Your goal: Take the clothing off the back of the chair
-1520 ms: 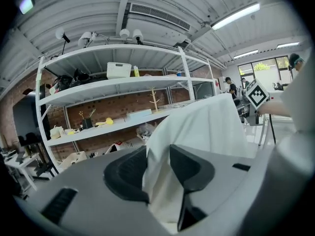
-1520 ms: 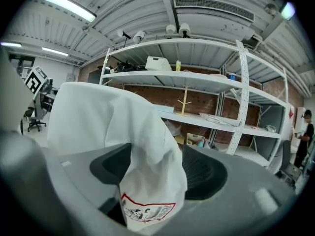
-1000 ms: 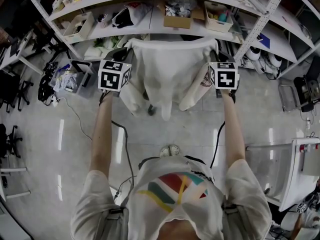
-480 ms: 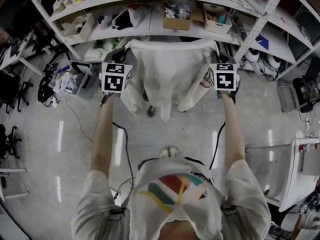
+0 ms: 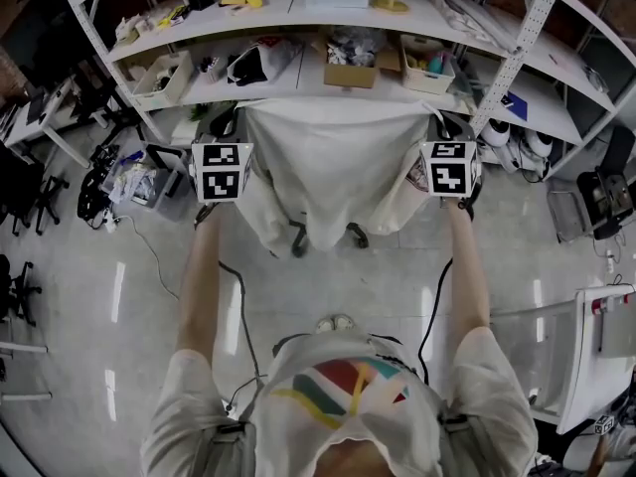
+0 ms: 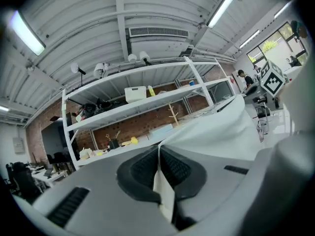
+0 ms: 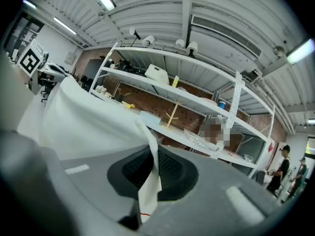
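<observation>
A white garment (image 5: 338, 172) hangs spread between my two grippers in the head view, in front of the shelves. My left gripper (image 5: 238, 119) is shut on its upper left corner, and the cloth is pinched between the dark pads (image 6: 172, 168). My right gripper (image 5: 439, 122) is shut on the upper right corner, with a fold of cloth between its pads (image 7: 170, 168). From each gripper view the garment (image 6: 221, 132) (image 7: 83, 127) stretches away toward the other gripper. The chair is mostly hidden behind the cloth; only its casters (image 5: 297, 250) show below the hem.
A white shelving unit (image 5: 517, 38) with boxes (image 5: 350, 44) and clutter stands just behind the garment. Bags and cables (image 5: 129, 157) lie on the floor at the left, and a white table (image 5: 586, 336) is at the right. The person's feet (image 5: 338, 323) are below the chair.
Both grippers have risen with the garment's top corners. The cloth now hangs higher and wider, and the chair's casters show beneath it.
</observation>
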